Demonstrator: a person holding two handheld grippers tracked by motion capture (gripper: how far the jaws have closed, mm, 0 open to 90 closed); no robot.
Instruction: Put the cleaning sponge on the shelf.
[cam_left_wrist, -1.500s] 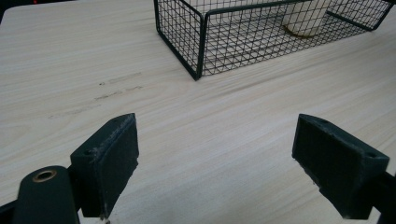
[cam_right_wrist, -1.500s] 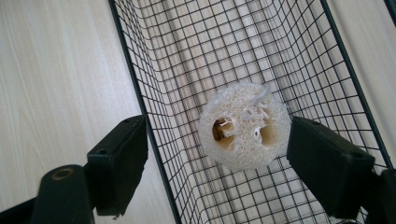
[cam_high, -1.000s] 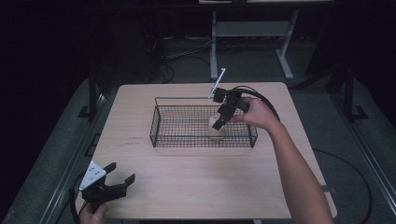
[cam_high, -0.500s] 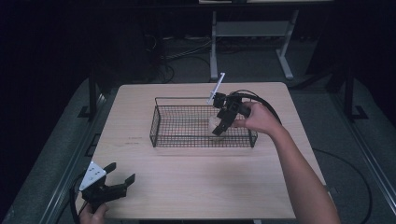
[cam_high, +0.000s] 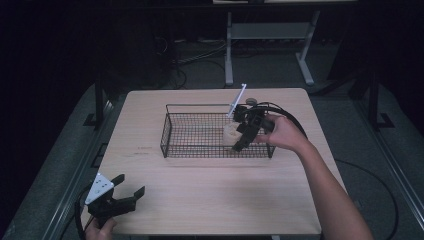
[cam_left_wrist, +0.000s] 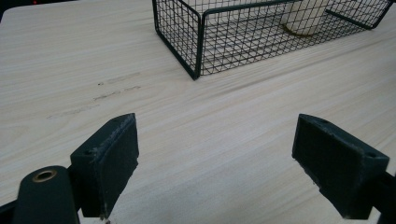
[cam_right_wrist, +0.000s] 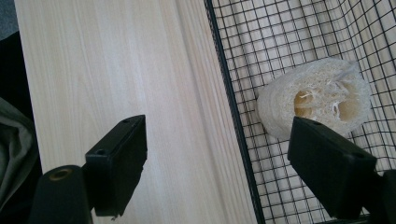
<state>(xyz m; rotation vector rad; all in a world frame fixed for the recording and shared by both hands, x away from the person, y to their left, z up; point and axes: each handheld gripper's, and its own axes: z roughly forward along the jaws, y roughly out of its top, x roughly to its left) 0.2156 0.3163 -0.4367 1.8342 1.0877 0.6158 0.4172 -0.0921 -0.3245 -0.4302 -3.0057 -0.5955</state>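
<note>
A pale loofah sponge (cam_high: 230, 134) lies inside a black wire basket (cam_high: 200, 150) at the middle of the wooden table. My right gripper (cam_high: 239, 145) hangs over the basket's right end, pointing down. In the right gripper view its jaws (cam_right_wrist: 219, 140) have just been opening; the basket's wall (cam_right_wrist: 233, 116) runs between them, and the loofah (cam_right_wrist: 317, 98) lies free beside the right jaw, untouched. My left gripper (cam_high: 129, 184) rests at the table's front left corner, open and empty (cam_left_wrist: 215, 135), facing the basket (cam_left_wrist: 196, 42) and loofah (cam_left_wrist: 303, 16).
Bare tabletop (cam_high: 215, 200) spreads between the basket and the front edge. A thin white rod (cam_high: 239, 96) sticks up by the right gripper at the basket's far rim. A metal stand (cam_high: 265, 35) and cables sit on the dark floor behind the table.
The right gripper has shifted a little toward the basket's front right wall, and the loofah now shows clear of its jaws. The left gripper has stayed put.
</note>
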